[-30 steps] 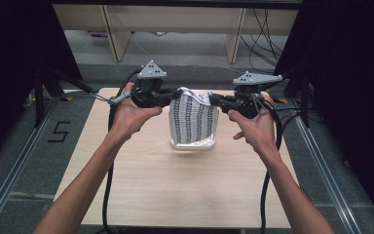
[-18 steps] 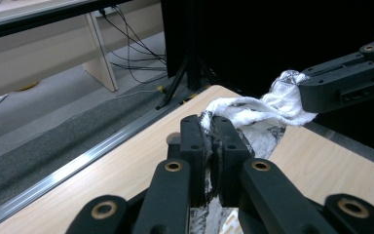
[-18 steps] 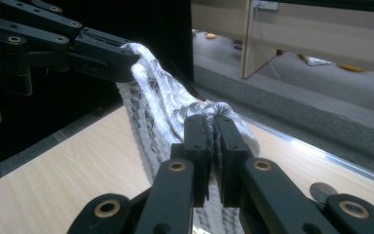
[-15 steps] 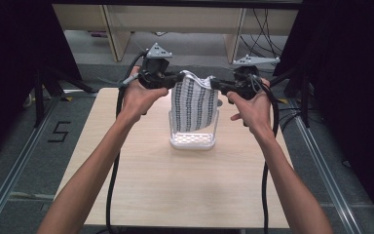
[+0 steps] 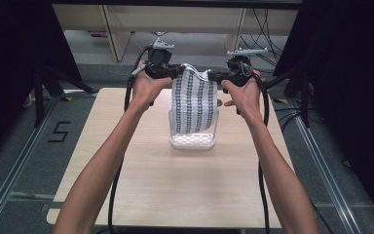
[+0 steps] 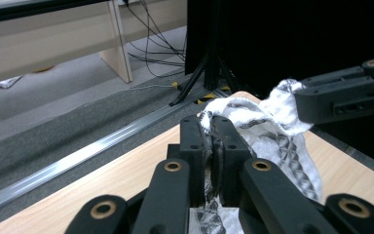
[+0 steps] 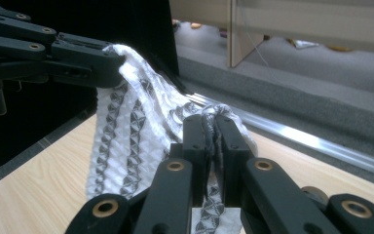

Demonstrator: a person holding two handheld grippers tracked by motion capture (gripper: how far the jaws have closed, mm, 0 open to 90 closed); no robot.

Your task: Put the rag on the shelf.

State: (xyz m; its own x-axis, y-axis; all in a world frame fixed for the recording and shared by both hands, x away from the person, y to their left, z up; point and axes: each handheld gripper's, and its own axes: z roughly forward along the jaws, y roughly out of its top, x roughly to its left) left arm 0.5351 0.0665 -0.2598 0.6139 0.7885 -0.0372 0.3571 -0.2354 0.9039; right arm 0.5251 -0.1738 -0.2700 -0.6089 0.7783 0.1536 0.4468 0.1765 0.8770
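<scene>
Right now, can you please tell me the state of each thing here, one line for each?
Left tongs: shut on one top corner of the patterned cloth.
Right tongs: shut on the other top corner.
Patterned cloth: held up, hanging down between both tongs, lower end inside the clear bin.
Clear bin: upright on the table, open at the top.
Table: light wood, bearing the bin.

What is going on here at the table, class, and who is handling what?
A person holds a two-jaw gripper in each hand. The left gripper and the right gripper each pinch a top corner of a white cloth with dark patterned stripes, their jaws shut on the fabric. The cloth hangs between them above the far part of the wooden table, its lower end reaching down into a clear plastic container that stands on the table.
</scene>
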